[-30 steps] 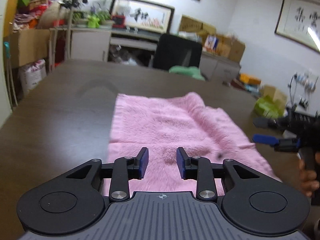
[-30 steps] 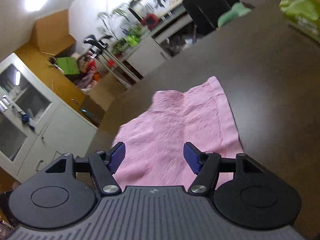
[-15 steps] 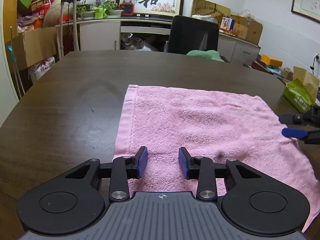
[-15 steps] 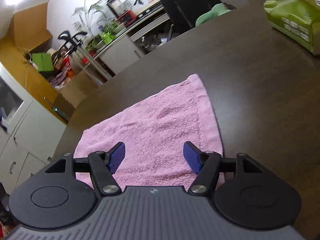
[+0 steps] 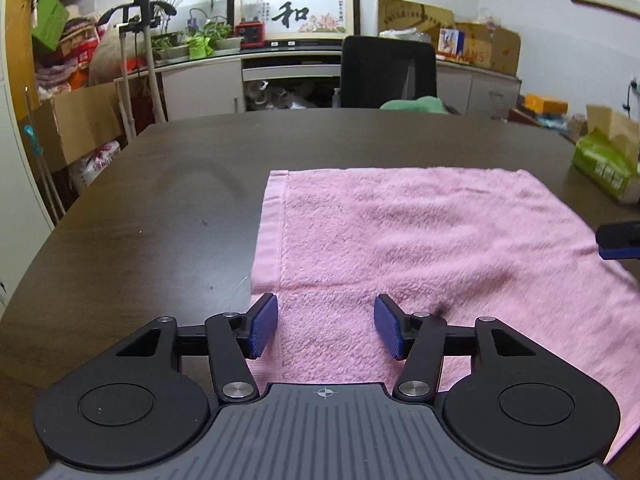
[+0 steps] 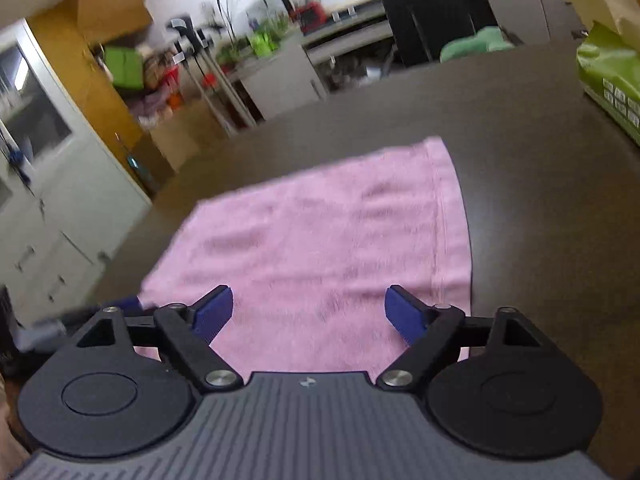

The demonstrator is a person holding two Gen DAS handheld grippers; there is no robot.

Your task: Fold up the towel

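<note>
A pink towel (image 5: 420, 240) lies spread flat on the dark wooden table (image 5: 160, 208). My left gripper (image 5: 326, 330) is open and empty over the towel's near left corner. My right gripper (image 6: 308, 314) is open and empty over the towel (image 6: 320, 248) near its near right corner. The right gripper's blue fingertip (image 5: 618, 242) shows at the right edge of the left wrist view. The left gripper's blurred tip (image 6: 124, 304) shows at the left of the right wrist view.
A green tissue pack (image 5: 604, 168) sits on the table at the far right, also in the right wrist view (image 6: 612, 80). A black chair (image 5: 386, 72) with a green cloth (image 5: 416, 104) stands behind the table. Cabinets and boxes line the walls.
The towel's far right part, bunched a second ago, now lies flat. My left gripper's jaws have opened wider. Both grippers have drawn back toward the towel's near edge.
</note>
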